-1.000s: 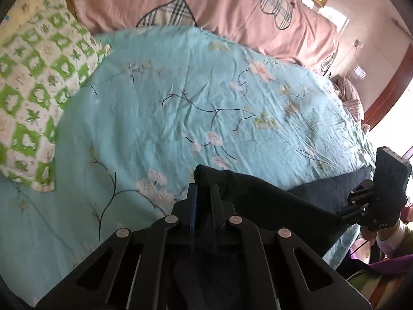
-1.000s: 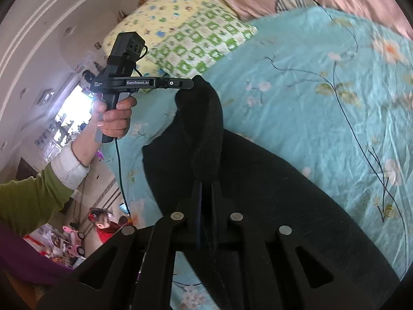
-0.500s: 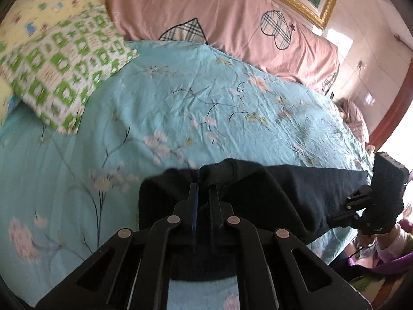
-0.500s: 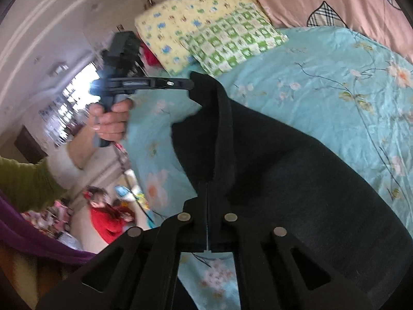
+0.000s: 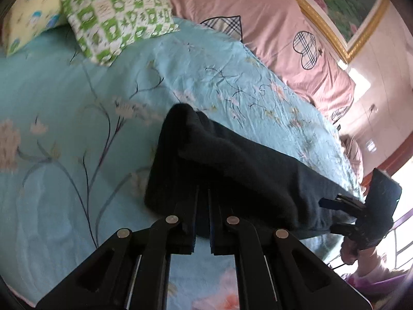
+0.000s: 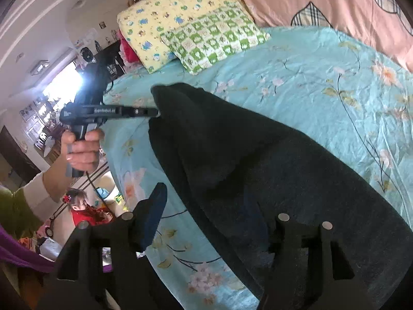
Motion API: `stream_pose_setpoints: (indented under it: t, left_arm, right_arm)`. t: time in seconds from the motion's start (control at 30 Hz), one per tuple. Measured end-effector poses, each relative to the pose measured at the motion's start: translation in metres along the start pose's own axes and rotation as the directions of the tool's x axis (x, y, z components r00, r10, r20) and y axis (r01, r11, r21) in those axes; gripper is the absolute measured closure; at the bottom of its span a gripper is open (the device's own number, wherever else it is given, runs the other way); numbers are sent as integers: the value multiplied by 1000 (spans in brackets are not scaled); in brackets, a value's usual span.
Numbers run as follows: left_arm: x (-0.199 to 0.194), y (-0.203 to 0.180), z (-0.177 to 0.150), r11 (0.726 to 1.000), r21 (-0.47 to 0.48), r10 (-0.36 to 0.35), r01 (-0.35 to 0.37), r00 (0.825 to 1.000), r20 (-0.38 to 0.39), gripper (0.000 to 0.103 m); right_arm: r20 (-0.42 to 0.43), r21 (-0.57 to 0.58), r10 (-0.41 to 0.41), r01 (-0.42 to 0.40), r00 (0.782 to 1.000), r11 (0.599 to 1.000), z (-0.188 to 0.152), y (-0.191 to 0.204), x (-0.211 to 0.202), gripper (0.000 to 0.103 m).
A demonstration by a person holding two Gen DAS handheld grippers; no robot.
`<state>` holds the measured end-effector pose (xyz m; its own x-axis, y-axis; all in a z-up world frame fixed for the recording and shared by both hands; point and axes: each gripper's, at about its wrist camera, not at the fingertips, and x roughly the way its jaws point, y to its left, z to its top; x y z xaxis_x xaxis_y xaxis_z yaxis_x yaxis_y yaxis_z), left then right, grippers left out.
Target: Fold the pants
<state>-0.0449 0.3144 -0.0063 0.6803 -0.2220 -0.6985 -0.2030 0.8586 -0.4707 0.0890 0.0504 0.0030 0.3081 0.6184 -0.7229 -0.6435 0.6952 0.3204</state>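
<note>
Black pants (image 5: 245, 170) lie folded lengthwise on the teal flowered bed sheet (image 5: 77, 129). My left gripper (image 5: 202, 206) is shut on one end of them, with the cloth pinched between the fingers. From the right wrist view, that left gripper (image 6: 155, 112) holds the far corner of the pants (image 6: 258, 155), with a hand (image 6: 82, 149) on its handle. My right gripper (image 6: 209, 201) is opening, and the near end of the pants lies loose between its spread fingers. The cloth partly hides its right finger. In the left wrist view, the right gripper (image 5: 330, 215) stands at the bed's right edge.
A green-and-white checked pillow (image 6: 214, 41) and a yellow pillow (image 6: 165, 23) lie at the head of the bed. A pink quilt (image 5: 271, 31) runs along the far side. Past the near bed edge, a child in red (image 6: 82, 209) sits on the floor.
The right gripper's jaws went from shut on the pants to spread apart, letting the cloth go. The left gripper carried its end across and down toward the sheet.
</note>
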Motion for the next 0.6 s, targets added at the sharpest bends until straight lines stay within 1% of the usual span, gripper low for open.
stream_pose_setpoints:
  t: [0.1,0.13,0.17,0.23,0.33,0.4,0.47,0.5,0.53,0.57,0.6]
  left_arm:
    - [-5,-4,-5,998,-53,-28,29,999,20,88]
    - [-6,-6,-6,996,-78,-43,45,999,27,77]
    - [-6,-8,-6,993,-104,-55,58,998,33,64]
    - [-2,-12,-4,989,-140,-47,52,998,35,52]
    - [7,-16,-1,979,-198,-35,42,999,41,51]
    - [16,-16,2,971,-238,-25,32,999,32,51]
    - [24,-16,4,967,-254,4,1,1000,20,52]
    - [28,-16,5,966,-259,21,-17,1000,12,54]
    - [33,-18,6,965,-261,39,-38,999,0,70]
    - [37,-19,6,963,-264,48,-49,999,-11,95]
    - [41,-20,6,962,-268,51,-55,998,-22,99]
  right_arm:
    - [-3,5,-8,8,1000,1000,-4,0,-3,40]
    - [-3,-1,-15,15,1000,1000,-7,0,-5,40]
    - [-4,-5,-23,23,1000,1000,-9,0,-6,40]
    - [-9,-17,-40,40,999,999,-15,1,-10,40]
    - [-21,-36,-75,74,997,997,-24,0,-14,40]
    - [-39,-49,-100,98,994,994,-30,0,-13,40]
    - [-58,-81,-145,140,988,987,-36,0,-10,40]
    - [-73,-114,-188,179,979,977,-39,1,-7,41]
    - [-81,-140,-224,211,971,967,-41,2,-4,41]
    - [-85,-171,-264,247,961,954,-44,3,-1,45]
    - [-84,-200,-305,283,949,938,-46,4,2,60]
